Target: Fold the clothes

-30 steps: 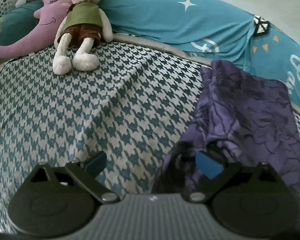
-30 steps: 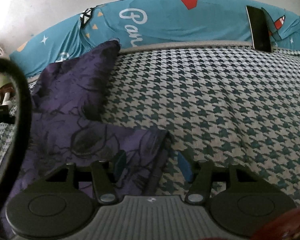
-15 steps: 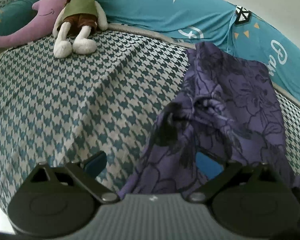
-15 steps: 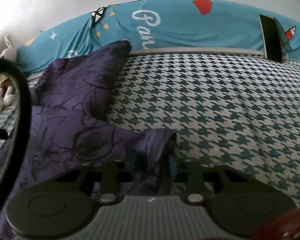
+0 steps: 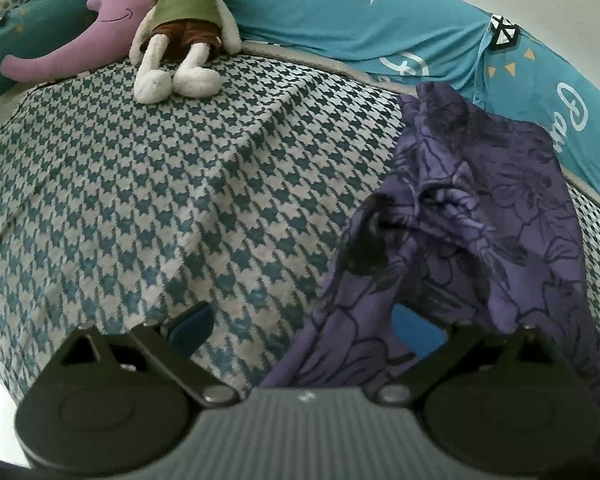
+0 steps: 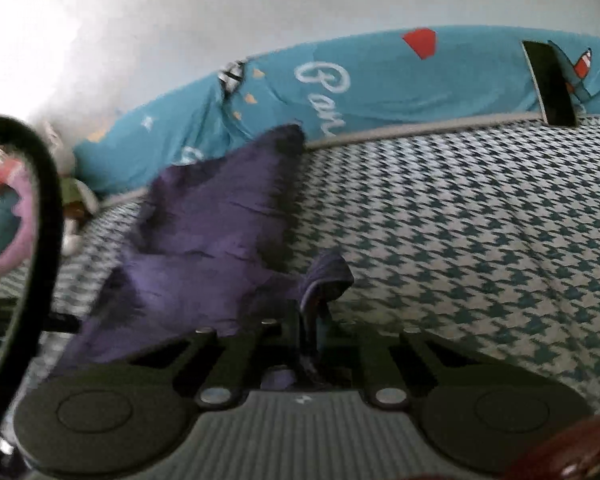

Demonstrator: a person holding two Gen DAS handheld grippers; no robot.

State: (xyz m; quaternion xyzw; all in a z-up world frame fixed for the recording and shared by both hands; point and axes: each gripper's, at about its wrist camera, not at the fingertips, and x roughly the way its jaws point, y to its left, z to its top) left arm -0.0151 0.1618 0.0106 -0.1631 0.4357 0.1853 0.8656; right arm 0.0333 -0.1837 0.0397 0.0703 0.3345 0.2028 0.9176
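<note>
Houndstooth bed (image 5: 180, 184), white wall (image 6: 260, 4)

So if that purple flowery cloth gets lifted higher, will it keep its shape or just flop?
Probably flop: the purple cloth already sags in soft folds. It looks thin and light, bunching where the right tool pinches it. It may slide easily over the houndstooth bedcover.

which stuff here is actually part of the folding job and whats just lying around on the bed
Part of the job:
- purple floral garment
- right gripper, shut on a corner of it
- left gripper, open at its edge

Just lying about:
- plush bunny
- purple moon pillow
- teal duvet
</note>
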